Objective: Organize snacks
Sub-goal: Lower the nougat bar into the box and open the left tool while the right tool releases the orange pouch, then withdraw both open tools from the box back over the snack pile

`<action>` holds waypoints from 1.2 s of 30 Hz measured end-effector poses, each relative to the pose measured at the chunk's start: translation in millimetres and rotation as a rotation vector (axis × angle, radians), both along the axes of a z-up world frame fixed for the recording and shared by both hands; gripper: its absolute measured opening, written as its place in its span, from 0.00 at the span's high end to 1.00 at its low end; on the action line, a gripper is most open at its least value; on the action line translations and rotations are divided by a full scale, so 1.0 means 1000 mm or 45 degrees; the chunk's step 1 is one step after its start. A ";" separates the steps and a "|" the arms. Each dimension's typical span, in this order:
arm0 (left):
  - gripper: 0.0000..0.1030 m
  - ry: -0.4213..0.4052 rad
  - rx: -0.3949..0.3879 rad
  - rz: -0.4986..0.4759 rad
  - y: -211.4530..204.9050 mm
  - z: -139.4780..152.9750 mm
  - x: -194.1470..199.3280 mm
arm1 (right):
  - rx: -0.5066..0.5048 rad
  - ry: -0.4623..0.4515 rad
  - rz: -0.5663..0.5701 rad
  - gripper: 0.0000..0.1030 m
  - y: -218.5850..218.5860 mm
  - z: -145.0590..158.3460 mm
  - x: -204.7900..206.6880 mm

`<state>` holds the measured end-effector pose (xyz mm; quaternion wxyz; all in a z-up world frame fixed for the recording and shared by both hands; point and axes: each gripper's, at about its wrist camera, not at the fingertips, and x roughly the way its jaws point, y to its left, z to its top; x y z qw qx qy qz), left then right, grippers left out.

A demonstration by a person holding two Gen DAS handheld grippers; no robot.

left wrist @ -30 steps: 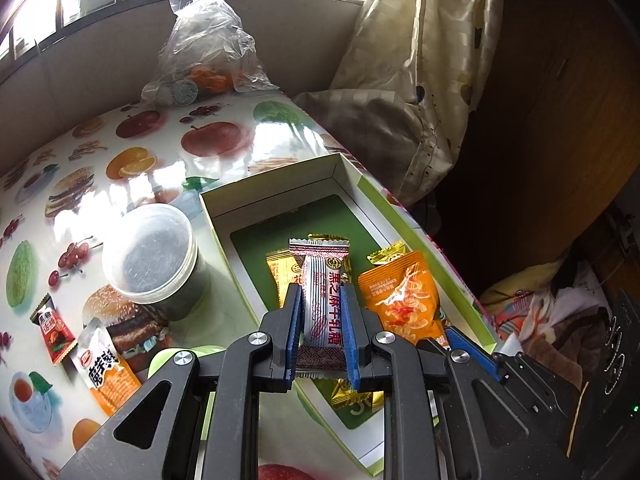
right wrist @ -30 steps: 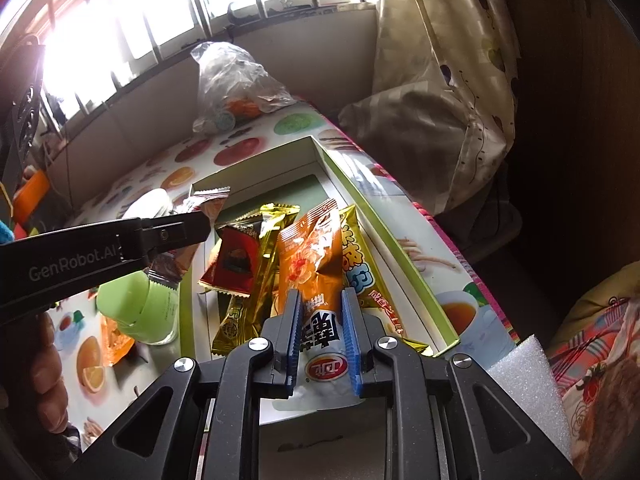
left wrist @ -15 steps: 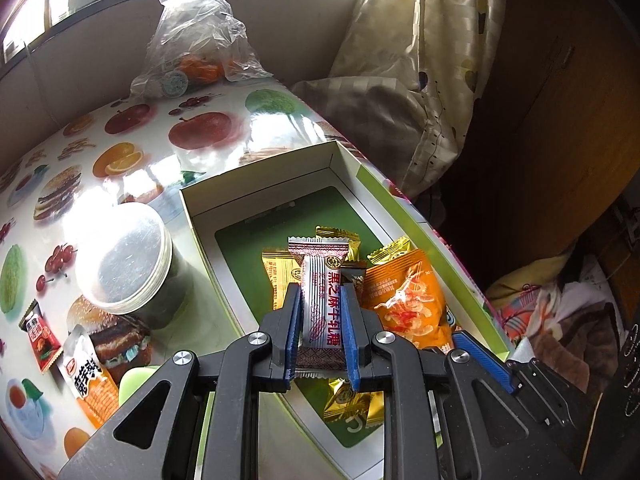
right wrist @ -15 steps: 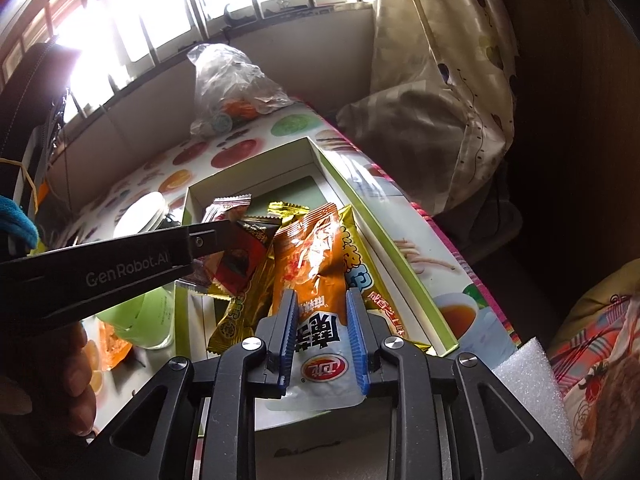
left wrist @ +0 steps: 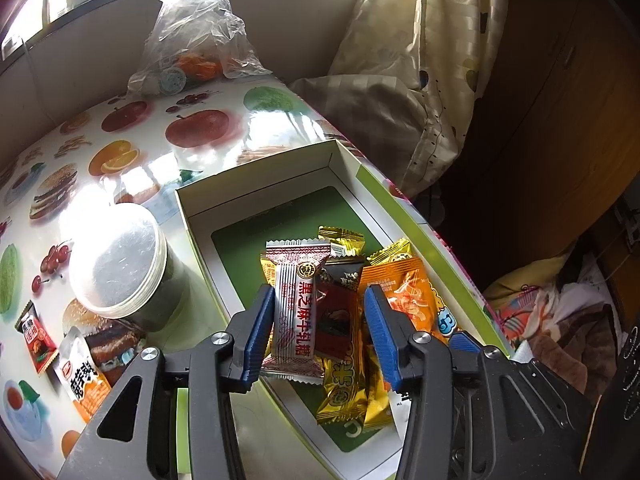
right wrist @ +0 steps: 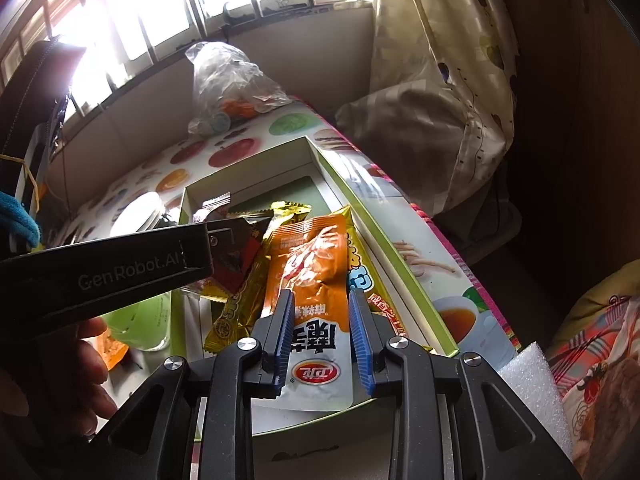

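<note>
A green-lined cardboard box (left wrist: pixel 256 196) (right wrist: pixel 384 236) lies on the fruit-print table and holds several snack packets. My left gripper (left wrist: pixel 316 320) is open over the box; the white-and-red nougat packet (left wrist: pixel 298 308) lies between its fingers on the pile, beside a dark red packet (left wrist: pixel 338 312) and gold packets (left wrist: pixel 346 384). My right gripper (right wrist: pixel 320 332) has its fingers slightly parted around the white end of the orange packet (right wrist: pixel 312 276), which lies in the box. The left gripper's arm (right wrist: pixel 112 264) crosses the right wrist view.
A lidded round tub (left wrist: pixel 116 264) stands left of the box. Two loose packets (left wrist: pixel 80 372) lie on the table at near left. A clear plastic bag (left wrist: pixel 196 36) sits at the far edge. A green cup (right wrist: pixel 140 320) stands near the hand. Curtain and bedding lie right.
My left gripper opened and let go of the nougat packet, which now lies in the box. My right gripper loosened its fingers around the orange packet.
</note>
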<state>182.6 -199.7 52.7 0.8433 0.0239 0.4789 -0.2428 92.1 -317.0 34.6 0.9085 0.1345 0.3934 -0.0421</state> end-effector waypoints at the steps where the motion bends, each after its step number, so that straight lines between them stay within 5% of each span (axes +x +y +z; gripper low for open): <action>1: 0.54 -0.001 0.001 0.002 0.000 0.000 0.000 | 0.000 -0.001 0.001 0.74 0.000 0.000 0.000; 13: 0.53 -0.043 -0.024 0.011 0.010 0.016 -0.009 | -0.052 -0.037 -0.011 0.57 0.006 0.012 -0.005; 36: 0.53 -0.201 -0.066 0.080 0.058 0.064 -0.052 | -0.106 -0.121 0.052 0.53 0.035 0.042 -0.026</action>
